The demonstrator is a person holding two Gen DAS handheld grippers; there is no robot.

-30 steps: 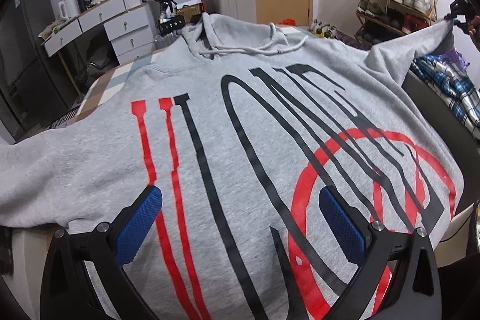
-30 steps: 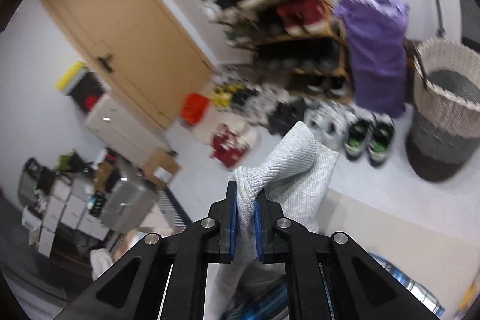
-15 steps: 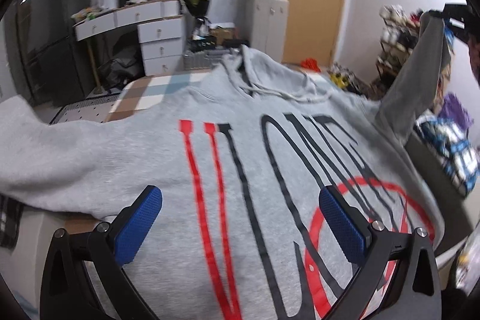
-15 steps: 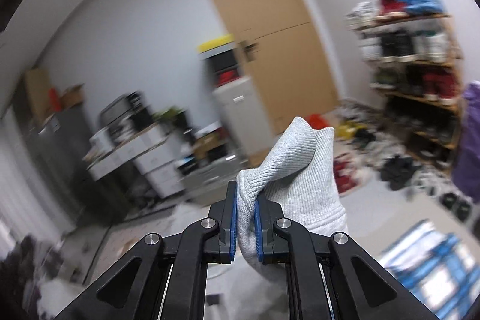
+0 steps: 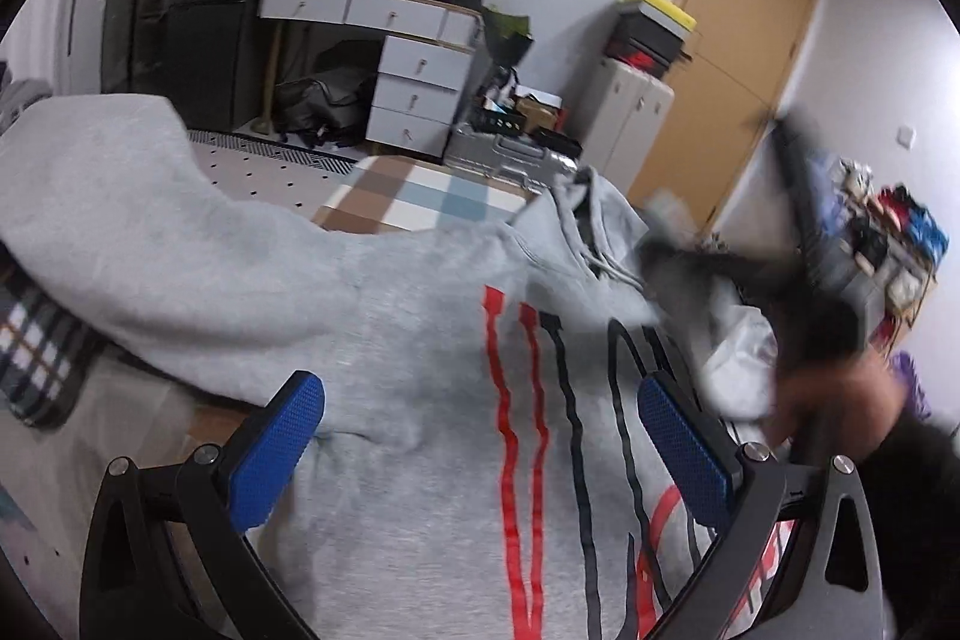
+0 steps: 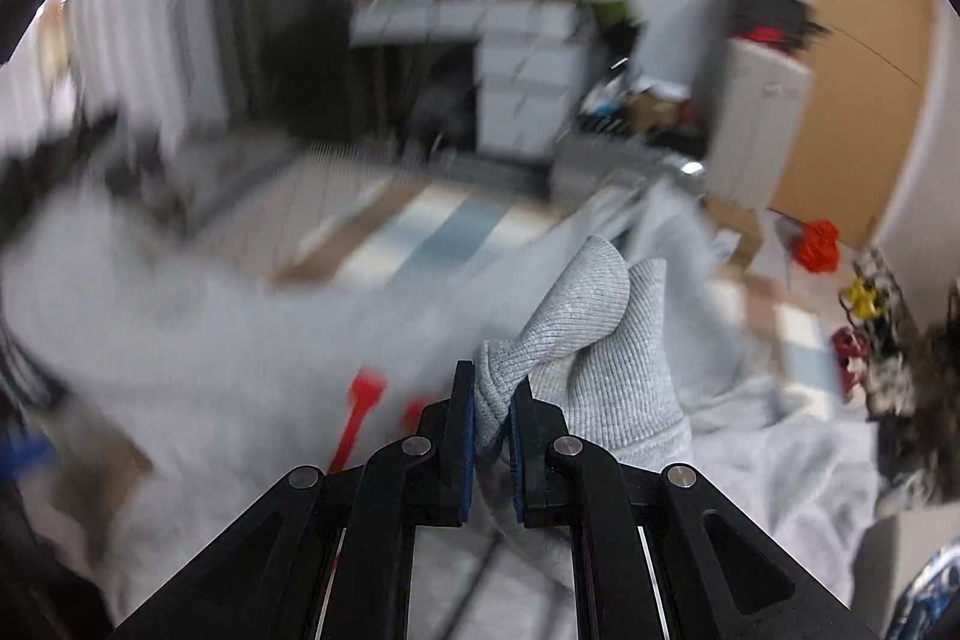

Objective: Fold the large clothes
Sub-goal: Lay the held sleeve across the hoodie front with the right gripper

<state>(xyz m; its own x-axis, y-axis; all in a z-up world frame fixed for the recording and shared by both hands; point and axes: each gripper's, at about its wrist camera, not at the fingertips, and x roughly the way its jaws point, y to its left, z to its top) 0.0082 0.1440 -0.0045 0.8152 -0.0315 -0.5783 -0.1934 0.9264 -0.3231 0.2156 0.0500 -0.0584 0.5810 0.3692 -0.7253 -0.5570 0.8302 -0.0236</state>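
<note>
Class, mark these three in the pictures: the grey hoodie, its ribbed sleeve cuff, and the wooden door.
grey hoodie point(image 5: 420, 400): left wrist view, on the chest panel.
ribbed sleeve cuff point(image 6: 576, 316): right wrist view, on the ribbing above the tool.
wooden door point(image 5: 726, 58): left wrist view, on the panel.

Left gripper point(image 5: 480, 436) (jaws wide) hovers over grey hoodie point(image 5: 420, 340); blurred right gripper point(image 5: 828, 292) perhaps carries its sleeve.

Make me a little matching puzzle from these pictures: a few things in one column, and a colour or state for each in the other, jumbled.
Things:
1. sleeve cuff
2. left gripper
3. door
4. hoodie lettering

States:
A. tan wood
B. jaws wide open, holding nothing
C. red and black
D. pinched in the right gripper

Pairs: 1-D, 2-B, 3-A, 4-C
</note>
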